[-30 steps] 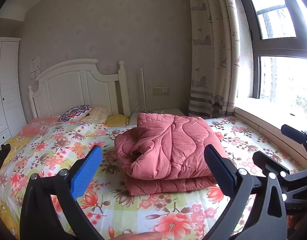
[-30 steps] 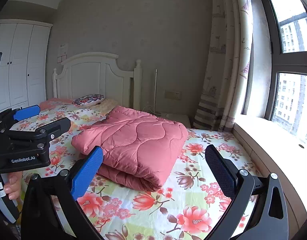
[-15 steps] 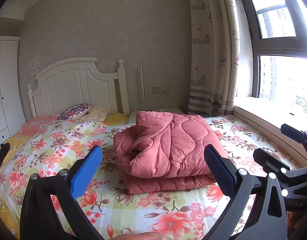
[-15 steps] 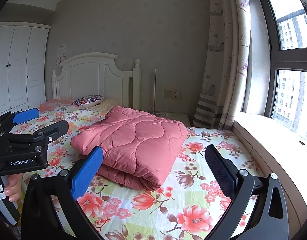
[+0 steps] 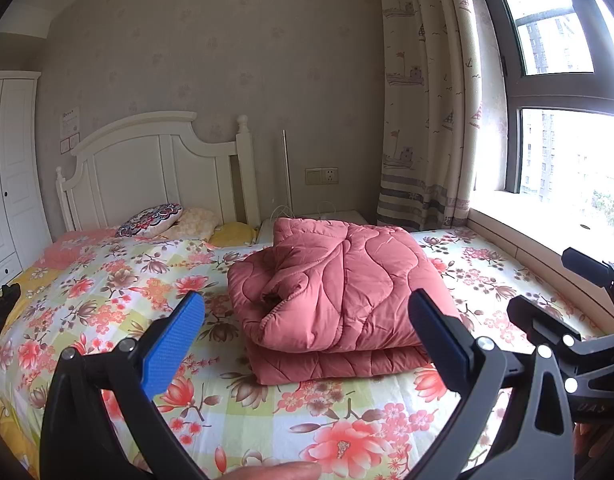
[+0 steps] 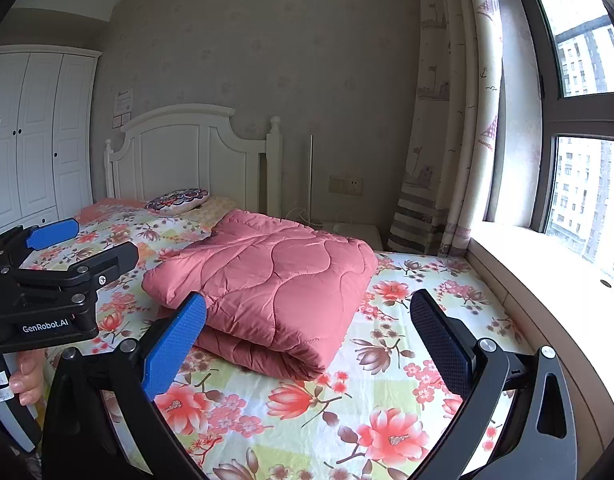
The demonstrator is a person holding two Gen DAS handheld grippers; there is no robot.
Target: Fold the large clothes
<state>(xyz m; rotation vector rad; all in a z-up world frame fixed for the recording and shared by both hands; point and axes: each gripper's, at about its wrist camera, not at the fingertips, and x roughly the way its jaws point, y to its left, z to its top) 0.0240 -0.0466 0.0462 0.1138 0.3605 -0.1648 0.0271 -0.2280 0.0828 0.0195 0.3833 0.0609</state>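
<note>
A bed with a flowered sheet runs along the window ledge; the folded pink quilt lies mid-bed, sheet showing all around; left gripper and right gripper hover nearby, fingers apart, holding nothing.

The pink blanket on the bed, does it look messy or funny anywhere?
Mostly neat. The pink blanket lies folded on the flowery bed, but its left end is bunched and puckered, with a dark gap where the layers do not lie flat. Both grippers are open and not touching it.
</note>
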